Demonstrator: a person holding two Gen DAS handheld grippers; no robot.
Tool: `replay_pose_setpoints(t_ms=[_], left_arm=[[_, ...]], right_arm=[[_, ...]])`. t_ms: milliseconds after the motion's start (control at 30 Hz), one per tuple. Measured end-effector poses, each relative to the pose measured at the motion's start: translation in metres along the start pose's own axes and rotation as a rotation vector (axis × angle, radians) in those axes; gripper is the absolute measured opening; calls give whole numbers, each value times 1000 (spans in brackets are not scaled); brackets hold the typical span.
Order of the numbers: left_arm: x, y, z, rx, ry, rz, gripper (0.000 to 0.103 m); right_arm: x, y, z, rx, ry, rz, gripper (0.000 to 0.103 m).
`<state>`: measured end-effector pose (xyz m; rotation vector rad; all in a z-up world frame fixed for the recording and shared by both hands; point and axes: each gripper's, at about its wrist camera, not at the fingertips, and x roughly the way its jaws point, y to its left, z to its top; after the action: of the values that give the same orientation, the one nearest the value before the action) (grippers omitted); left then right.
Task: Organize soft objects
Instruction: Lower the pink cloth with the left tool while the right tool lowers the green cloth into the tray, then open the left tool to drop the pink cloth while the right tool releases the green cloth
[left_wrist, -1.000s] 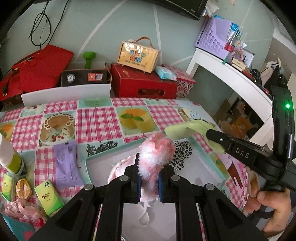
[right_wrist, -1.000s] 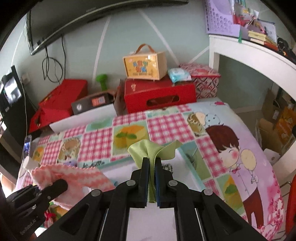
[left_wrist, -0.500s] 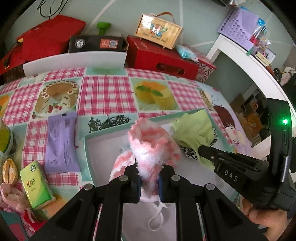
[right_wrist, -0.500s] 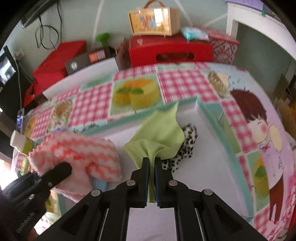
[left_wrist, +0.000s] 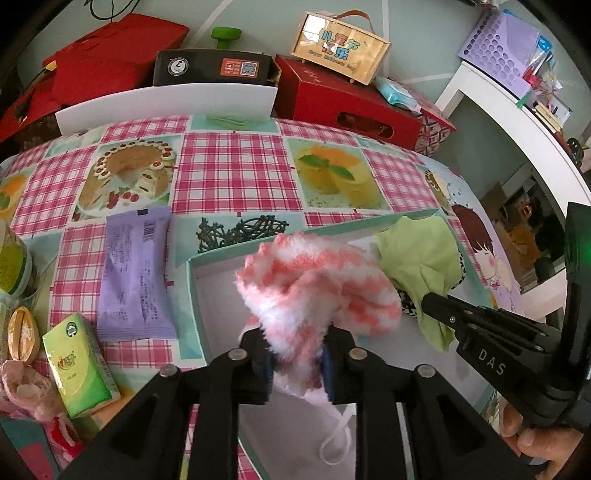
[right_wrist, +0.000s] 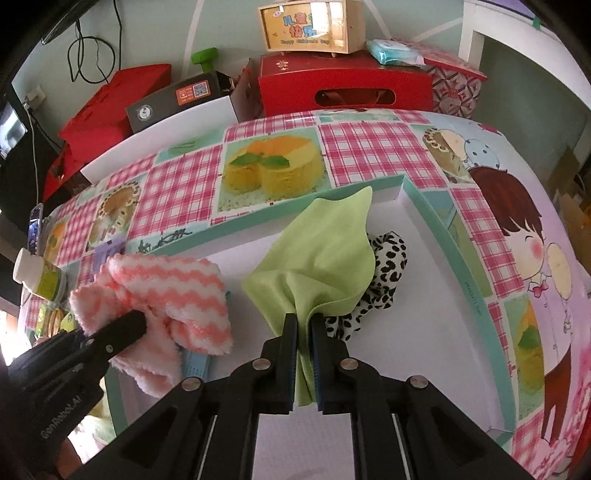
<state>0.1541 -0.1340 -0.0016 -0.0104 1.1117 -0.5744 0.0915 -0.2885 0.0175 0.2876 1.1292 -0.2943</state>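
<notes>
Fingers of the left gripper (left_wrist: 295, 363) pinch a fluffy pink towel (left_wrist: 317, 288) and the right gripper (right_wrist: 303, 338) pinches a green cloth (right_wrist: 325, 254), both over the white tray (right_wrist: 424, 206), light, limp things that seem best gripped at a bunched fold.

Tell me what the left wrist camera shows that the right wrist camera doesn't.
Only the left wrist view shows the green tissue pack and the whole purple sachet beside the tray, plus a white loop in it. Only the right wrist view shows the leopard-print scrunchie clearly. Both show the left gripper shut on the pink-and-white towel and the right gripper shut on the green cloth, over the teal-rimmed tray.
</notes>
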Motion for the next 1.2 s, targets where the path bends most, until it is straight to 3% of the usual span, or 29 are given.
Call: replay_pose_setpoints(t_ms=[133, 300, 467, 600, 700, 767, 933, 1033, 1200], left_arm=[[-5, 4, 1, -12, 2, 5, 35], [-14, 6, 3, -14, -1, 19, 49], [-30, 9, 5, -10, -32, 49, 56], [-43, 15, 7, -26, -60, 58, 63], [-48, 18, 8, -33, -72, 59, 66], [-48, 19, 8, -34, -73, 64, 75], [-50, 23, 8, -37, -91, 84, 80], [-51, 27, 9, -45, -104, 102, 90], [-53, 38, 10, -74, -122, 135, 91]], right_arm=[[-3, 1, 1, -8, 0, -11, 11], [-10, 2, 2, -10, -16, -31, 27], [-21, 5, 4, -17, -43, -41, 29], [-31, 8, 6, -23, -69, -65, 51], [-37, 10, 6, -28, -87, -71, 52], [-37, 11, 7, -32, -89, -83, 57], [-34, 13, 8, -39, -84, -100, 65], [-32, 14, 8, -45, -80, -113, 71], [-30, 14, 9, -41, -81, -130, 82]])
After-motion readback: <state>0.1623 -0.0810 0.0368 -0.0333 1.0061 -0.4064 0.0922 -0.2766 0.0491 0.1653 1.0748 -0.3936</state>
